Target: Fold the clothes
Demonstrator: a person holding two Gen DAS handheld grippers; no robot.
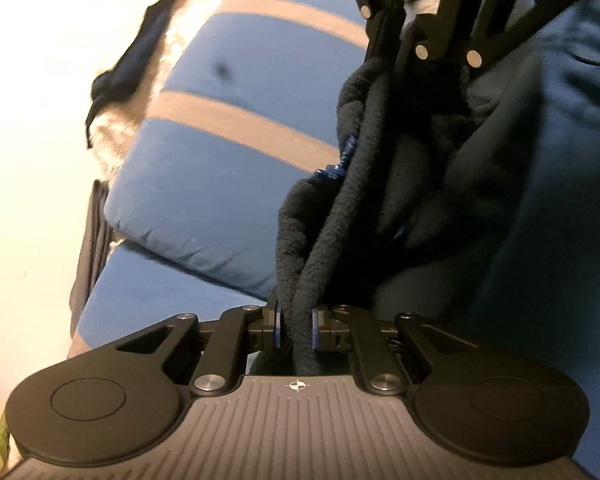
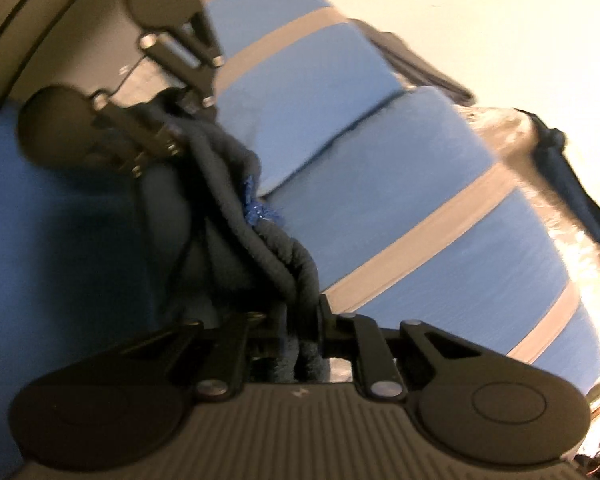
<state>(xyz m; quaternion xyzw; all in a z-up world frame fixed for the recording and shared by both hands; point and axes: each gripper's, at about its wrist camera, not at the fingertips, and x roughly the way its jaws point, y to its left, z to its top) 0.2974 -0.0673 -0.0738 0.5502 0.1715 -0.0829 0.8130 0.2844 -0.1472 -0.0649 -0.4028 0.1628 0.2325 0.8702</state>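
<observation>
A dark navy fleece garment (image 1: 340, 216) hangs bunched between both grippers, its rolled edge stretched from one to the other. My left gripper (image 1: 296, 320) is shut on that edge at the bottom of the left wrist view. The right gripper (image 1: 398, 4) pinches the far end at the top. In the right wrist view my right gripper (image 2: 300, 324) is shut on the same garment (image 2: 228, 168), and the left gripper (image 2: 180, 120) holds it at the upper left. A small bright blue tag (image 2: 256, 204) sticks out of the twisted edge.
Behind the garment lies light blue bedding with grey stripes (image 1: 220, 128), a pillow (image 2: 308, 92) stacked on it. A dark blue strap-like cloth (image 1: 140, 48) lies on the pale surface beyond. Plain blue fabric (image 1: 560, 200) fills the right side.
</observation>
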